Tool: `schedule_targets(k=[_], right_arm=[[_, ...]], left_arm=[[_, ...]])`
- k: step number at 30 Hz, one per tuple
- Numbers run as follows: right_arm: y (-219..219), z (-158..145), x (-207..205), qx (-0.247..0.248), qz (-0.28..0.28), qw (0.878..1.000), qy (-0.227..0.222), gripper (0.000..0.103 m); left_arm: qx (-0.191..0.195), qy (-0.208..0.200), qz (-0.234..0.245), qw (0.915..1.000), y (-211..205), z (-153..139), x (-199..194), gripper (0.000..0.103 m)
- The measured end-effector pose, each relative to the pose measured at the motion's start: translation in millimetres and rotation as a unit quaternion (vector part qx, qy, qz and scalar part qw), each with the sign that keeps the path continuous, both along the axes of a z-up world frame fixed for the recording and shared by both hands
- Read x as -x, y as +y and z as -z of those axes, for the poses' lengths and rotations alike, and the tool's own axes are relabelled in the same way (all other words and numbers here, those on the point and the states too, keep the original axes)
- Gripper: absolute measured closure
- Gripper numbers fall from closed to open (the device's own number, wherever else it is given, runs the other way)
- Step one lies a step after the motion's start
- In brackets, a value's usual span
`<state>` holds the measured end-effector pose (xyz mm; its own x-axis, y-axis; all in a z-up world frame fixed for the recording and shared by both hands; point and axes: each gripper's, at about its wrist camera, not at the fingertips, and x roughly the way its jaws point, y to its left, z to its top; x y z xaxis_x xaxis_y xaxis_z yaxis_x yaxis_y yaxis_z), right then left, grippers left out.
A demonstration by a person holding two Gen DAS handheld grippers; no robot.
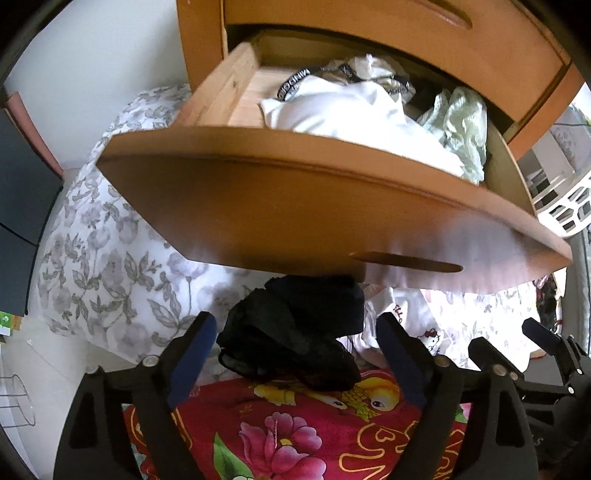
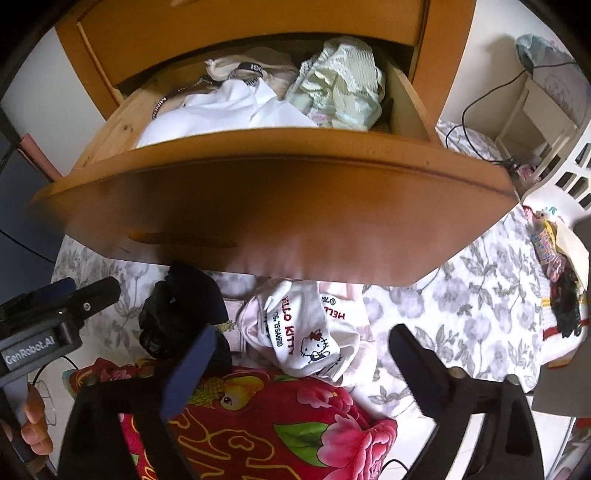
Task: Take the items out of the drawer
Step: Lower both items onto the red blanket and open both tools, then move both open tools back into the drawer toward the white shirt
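On the far left of the right wrist view a hand (image 2: 35,424) grips the handle of the left gripper (image 1: 295,354), whose body carries a label. Its fingers (image 1: 194,354) stand wide apart and hold nothing; in its own view they frame a black garment (image 1: 295,332) that lies crumpled on the bed, partly on a red flowered blanket (image 1: 295,435) and partly under the front of the drawer (image 1: 314,206).

The drawer is pulled out of a wooden chest (image 1: 369,33) and hangs over the bed's grey-leaf sheet (image 1: 103,258). Inside, from left to right, lie a white cloth (image 1: 343,110) with a black printed band (image 1: 291,83) at its upper edge, then a pale green crumpled garment (image 1: 461,125) in the right part of the drawer. A bare strip of drawer floor shows at the left end.

Just right of the black garment, a white Hello Kitty garment (image 2: 303,332) rests on the sheet, its lower edge touching the red blanket.

The right gripper (image 2: 299,365) also has its fingers (image 2: 188,373) spread wide and empty, with the Hello Kitty garment between them in its view. Both grippers sit below the drawer front, apart from it.

Farther right, a white slatted basket (image 2: 569,173) stands at the edge of the bed, with a small heap of coloured and dark items (image 2: 557,280) near it.
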<state>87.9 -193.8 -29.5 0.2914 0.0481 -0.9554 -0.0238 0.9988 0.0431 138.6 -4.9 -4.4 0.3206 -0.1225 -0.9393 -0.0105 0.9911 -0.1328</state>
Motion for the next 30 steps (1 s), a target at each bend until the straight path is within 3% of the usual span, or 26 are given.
schedule_targets(k=[11,17,20,30], right_arm=[[-1,-18,4,-0.005,-0.002,0.999,-0.039,0.000],[-4,-41,5,-0.014,0.000,0.997,-0.076,0.000],[-6,-55,4,-0.018,-0.001,0.995,-0.093,0.000],[-8,-96,-10,-0.017,-0.017,0.990,-0.135,0.000]], left_arm=[[0.026,-0.056,-0.007,0.9981,12,-38,6,0.011],[0.030,-0.109,-0.015,0.9935,26,-71,-1,0.011],[0.031,-0.129,-0.020,0.9910,32,-83,-7,0.004],[0.060,-0.176,-0.021,0.9824,41,-114,-32,0.003]])
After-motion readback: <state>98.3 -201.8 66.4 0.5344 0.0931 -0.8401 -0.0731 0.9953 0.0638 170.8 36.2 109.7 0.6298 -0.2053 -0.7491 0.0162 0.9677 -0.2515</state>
